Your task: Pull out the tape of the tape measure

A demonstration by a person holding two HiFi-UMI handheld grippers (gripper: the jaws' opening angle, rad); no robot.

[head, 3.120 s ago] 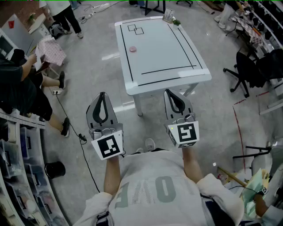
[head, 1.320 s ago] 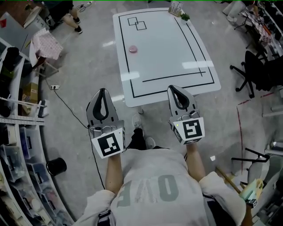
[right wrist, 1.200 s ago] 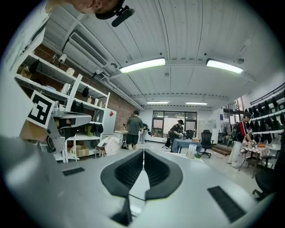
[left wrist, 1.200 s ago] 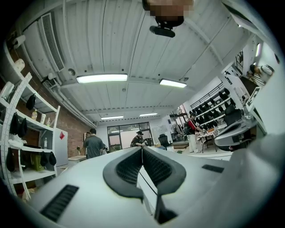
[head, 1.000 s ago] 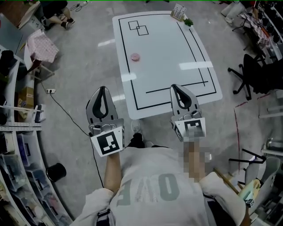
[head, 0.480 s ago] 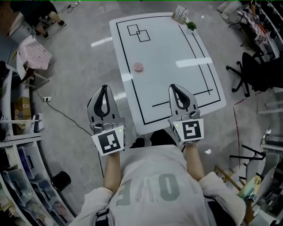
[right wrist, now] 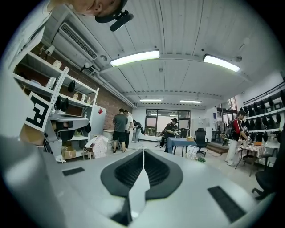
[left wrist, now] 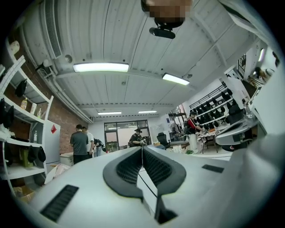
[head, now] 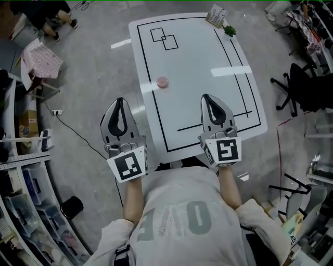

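Observation:
The tape measure (head: 162,82) is a small round pink case lying on the white table (head: 197,57), left of its middle. Both grippers are held level at the table's near end, well short of the case. My left gripper (head: 120,100) hangs over the floor just left of the table's edge, jaws shut and empty. My right gripper (head: 207,97) is over the table's near part, also shut with nothing in it. In the left gripper view the left gripper (left wrist: 142,148) points into the room, as does the right gripper (right wrist: 143,151) in its own view; neither shows the case.
Black lines mark a large rectangle and two small squares (head: 164,39) on the table. A card stand (head: 217,15) and small plant (head: 229,31) sit at its far right corner. An office chair (head: 304,88) stands right, shelves (head: 21,171) and a black bin (head: 71,207) left. Several people (right wrist: 120,129) stand far off.
The person has walked up to the table. Both grippers, still shut, have come from over the floor to the table's near end, and the pink case is closer.

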